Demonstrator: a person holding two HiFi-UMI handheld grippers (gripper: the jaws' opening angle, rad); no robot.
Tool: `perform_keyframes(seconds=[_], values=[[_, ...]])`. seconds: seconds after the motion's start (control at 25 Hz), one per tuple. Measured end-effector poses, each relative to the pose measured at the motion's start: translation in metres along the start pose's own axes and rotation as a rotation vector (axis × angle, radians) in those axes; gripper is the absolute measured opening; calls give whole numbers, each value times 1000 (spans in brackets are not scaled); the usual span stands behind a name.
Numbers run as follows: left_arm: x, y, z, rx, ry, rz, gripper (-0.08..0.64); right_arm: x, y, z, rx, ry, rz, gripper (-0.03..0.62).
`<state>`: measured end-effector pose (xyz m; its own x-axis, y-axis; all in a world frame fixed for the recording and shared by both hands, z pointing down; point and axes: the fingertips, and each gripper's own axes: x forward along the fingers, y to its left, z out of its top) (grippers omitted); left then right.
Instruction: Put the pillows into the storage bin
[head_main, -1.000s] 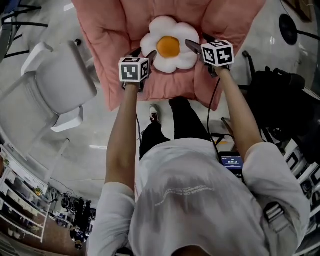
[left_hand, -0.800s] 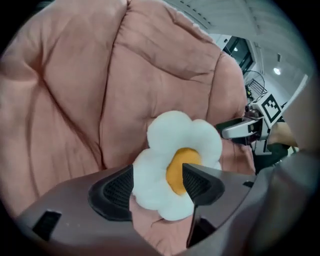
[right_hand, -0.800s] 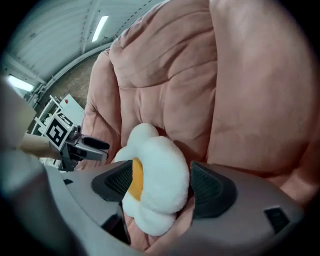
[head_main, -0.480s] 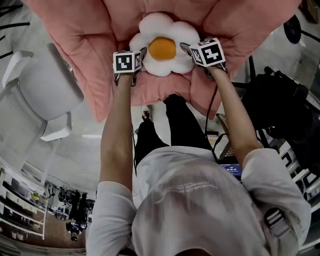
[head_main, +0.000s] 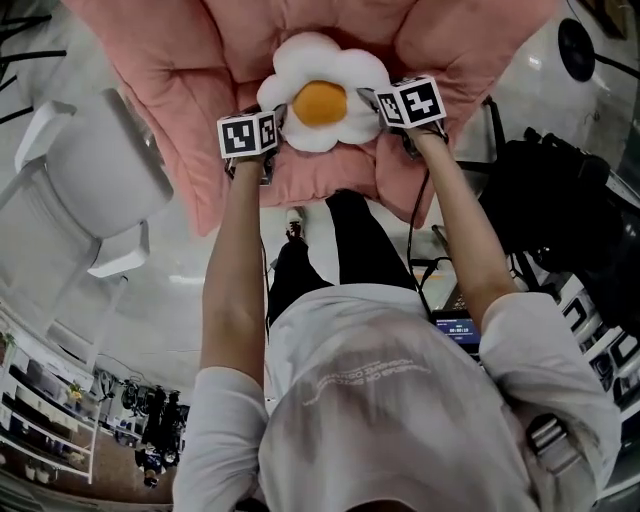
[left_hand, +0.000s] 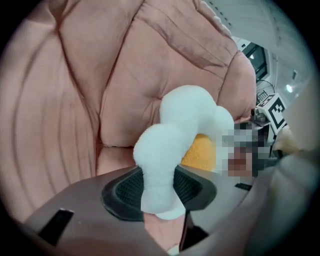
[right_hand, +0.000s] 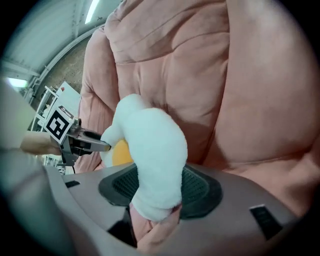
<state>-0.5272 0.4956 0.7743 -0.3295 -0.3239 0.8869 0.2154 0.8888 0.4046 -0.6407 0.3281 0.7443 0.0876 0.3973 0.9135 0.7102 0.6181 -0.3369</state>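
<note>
Pink cushion (head_main: 190, 90): large, quilted, filling the top of the head view; landmark for everything below.

Flower pillow (head_main: 320, 90), white petals round a yellow centre: lying on the cushion's middle, not yet lifted clear.

Left gripper (left_hand: 160, 192) and right gripper (right_hand: 157, 195): at opposite edges of the pillow, over the cushion's near half. Jaws just closing further, each pair now pinched on one white petal.

Low between both pairs of jaws, a fold of pink, perhaps cushion fabric caught with the petal; cannot tell.

Judged step: securing a two-sided grip before the lift. To do it well:
- Squeeze deep into the stuffing rather than on the plush tip.
- Raise both sides level and together.
- Watch for the cushion rising too; if so, release and regrip higher on the petal.

No view identifying the storage bin.
</note>
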Motion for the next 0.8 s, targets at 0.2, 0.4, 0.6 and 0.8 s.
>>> perform_keyframes(seconds=[0.2,0.4,0.6,0.8], values=[[-53,-27,-1,-28,-67,-53,178,-48,25,-7,0,-53,33,242],[-117,-52,18,-19,-182,-105,175,-106,52,7,-20,-171,57,238],[-179,-79,22,22,-299,-127,158,-162,82,11,-66,-294,74,241],[-241,-109,23,108,-416,-174,150,-225,112,12,-114,-431,39,241]])
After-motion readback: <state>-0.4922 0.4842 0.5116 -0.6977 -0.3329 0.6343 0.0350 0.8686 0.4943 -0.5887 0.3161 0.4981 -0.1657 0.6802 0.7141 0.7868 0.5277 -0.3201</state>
